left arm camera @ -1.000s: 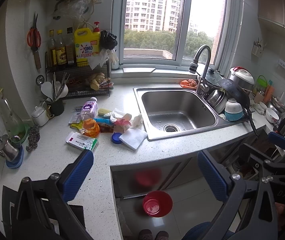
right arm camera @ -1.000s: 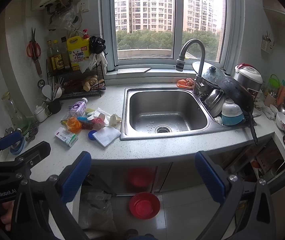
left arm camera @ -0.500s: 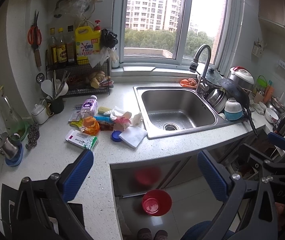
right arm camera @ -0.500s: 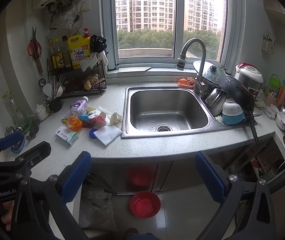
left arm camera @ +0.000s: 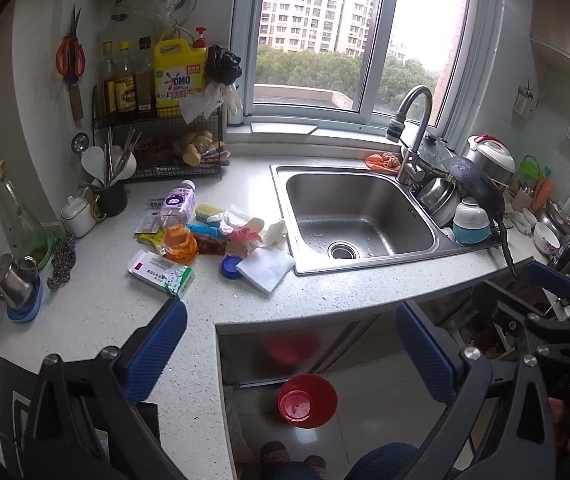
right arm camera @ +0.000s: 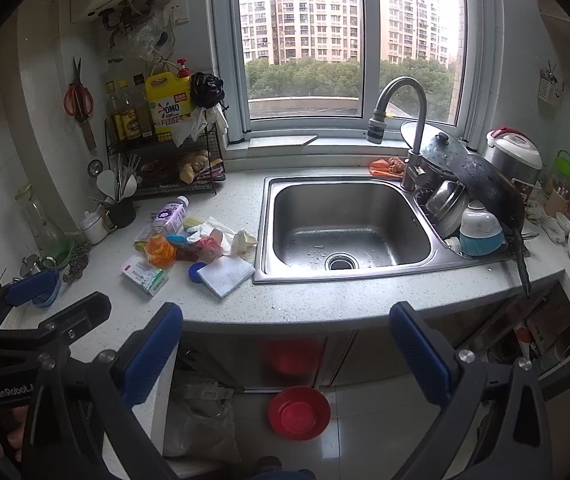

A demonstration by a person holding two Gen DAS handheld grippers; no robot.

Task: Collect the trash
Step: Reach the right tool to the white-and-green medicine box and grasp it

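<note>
The trash pile [left arm camera: 213,236] lay on the white counter [left arm camera: 325,292], just left of the sink [left arm camera: 357,216]. The left gripper [left arm camera: 291,344] hung over the counter edge with its jaws wide apart and empty, the pile ahead and well apart. The right gripper [right arm camera: 285,340] was also spread and empty, the pile ahead to its left.

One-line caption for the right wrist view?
Open right gripper faces a trash pile left of the sink; red bowl on floor.
</note>
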